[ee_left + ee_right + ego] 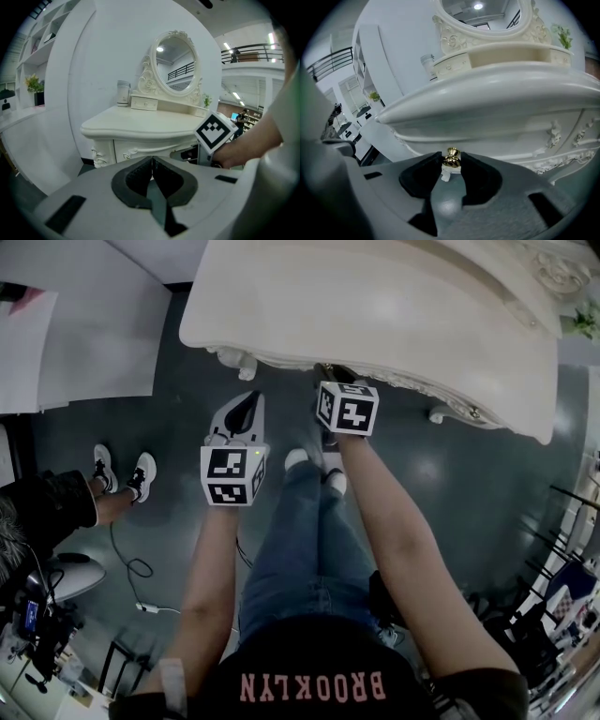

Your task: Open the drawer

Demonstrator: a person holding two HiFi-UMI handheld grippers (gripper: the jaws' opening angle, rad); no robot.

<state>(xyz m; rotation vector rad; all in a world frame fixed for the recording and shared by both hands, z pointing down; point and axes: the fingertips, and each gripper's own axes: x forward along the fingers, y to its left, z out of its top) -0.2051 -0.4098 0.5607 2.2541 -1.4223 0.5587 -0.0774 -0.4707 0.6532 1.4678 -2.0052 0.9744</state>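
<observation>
A cream dressing table [375, 306] stands in front of me, its carved drawer front [497, 126] filling the right gripper view. A small gold drawer knob [451, 157] sits between the dark pads of my right gripper [451, 162], and both pads touch it. In the head view the right gripper [334, 374] reaches under the table's front edge. My left gripper [152, 164] is shut with nothing in it. It hangs in the air left of the right one [246, 409], short of the table.
An oval mirror [173, 61], a small box drawer [144, 102] and a jar [123, 93] stand on the tabletop. A person's sneakers [122, 472] and a cable [131, 568] are on the dark floor at left. A white platform [84, 324] lies at far left.
</observation>
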